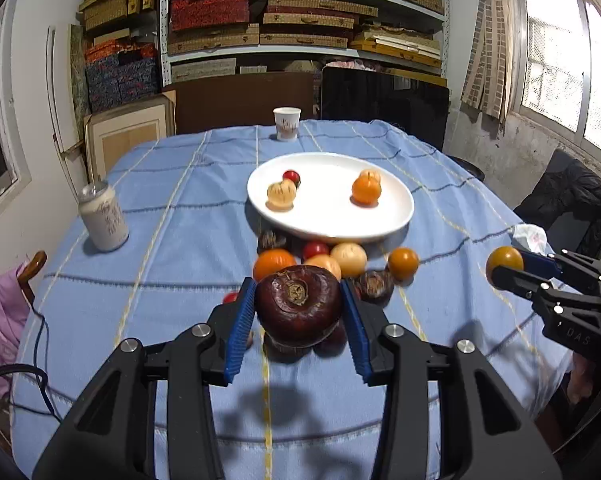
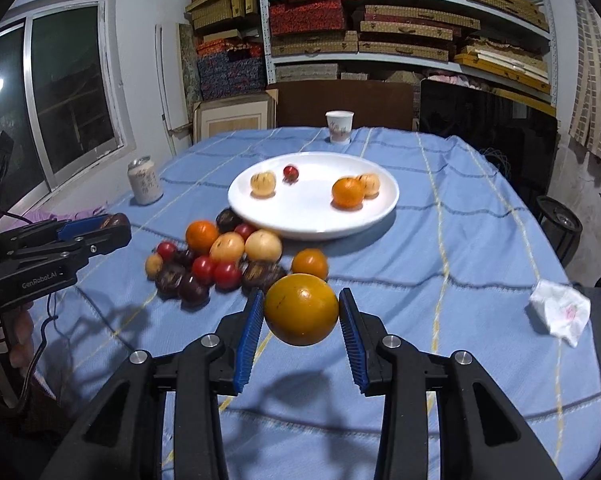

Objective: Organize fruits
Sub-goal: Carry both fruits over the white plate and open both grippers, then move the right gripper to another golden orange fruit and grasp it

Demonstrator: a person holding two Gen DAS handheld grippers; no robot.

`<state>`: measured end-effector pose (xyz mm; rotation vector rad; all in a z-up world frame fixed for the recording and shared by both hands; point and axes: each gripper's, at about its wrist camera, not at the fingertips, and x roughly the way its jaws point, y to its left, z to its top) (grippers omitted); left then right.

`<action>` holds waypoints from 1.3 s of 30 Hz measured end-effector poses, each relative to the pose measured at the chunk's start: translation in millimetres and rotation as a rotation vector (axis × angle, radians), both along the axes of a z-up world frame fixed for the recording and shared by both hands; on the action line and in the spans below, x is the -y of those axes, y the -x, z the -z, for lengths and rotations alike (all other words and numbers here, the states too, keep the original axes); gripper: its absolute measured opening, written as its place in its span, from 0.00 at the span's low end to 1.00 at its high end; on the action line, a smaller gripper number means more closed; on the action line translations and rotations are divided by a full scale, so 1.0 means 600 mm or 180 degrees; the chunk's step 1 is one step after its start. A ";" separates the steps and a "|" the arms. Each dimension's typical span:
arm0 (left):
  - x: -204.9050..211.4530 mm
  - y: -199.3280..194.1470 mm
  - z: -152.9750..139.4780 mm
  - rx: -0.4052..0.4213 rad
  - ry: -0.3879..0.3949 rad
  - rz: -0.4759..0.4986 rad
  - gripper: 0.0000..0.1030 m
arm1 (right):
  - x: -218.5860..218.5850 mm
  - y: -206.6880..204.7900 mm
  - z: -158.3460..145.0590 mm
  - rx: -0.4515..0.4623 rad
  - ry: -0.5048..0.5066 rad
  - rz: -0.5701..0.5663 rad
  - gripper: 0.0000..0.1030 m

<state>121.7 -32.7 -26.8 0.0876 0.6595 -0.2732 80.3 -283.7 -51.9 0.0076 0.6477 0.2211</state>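
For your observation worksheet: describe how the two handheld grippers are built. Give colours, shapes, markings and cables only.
Both the left gripper and the right gripper have black angular linkage arms with round silver bolts and two blue ribbed finger pads. Seen from the side, the left one reads "GenRobot.AI" and the right one "DAS". A dark cable hangs beside the left handle.

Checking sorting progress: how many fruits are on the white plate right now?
4 on the white plate: a pale fruit and a small red one at left, an orange fruit touching another pale one at right. None looks hidden.
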 end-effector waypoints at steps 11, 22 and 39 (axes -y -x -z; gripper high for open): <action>0.062 -0.155 -0.050 -0.0067 0.0026 0.0131 0.40 | 0.020 -0.136 -0.086 0.0155 0.0046 -0.0038 0.38; 0.119 -0.302 0.023 -0.0465 -0.0067 0.0181 0.40 | 0.013 -0.321 -0.016 -0.0304 0.0131 -0.0130 0.38; 0.083 -0.288 0.022 -0.0311 -0.0060 0.0050 0.77 | 0.003 -0.285 0.004 -0.0282 0.0158 -0.0203 0.50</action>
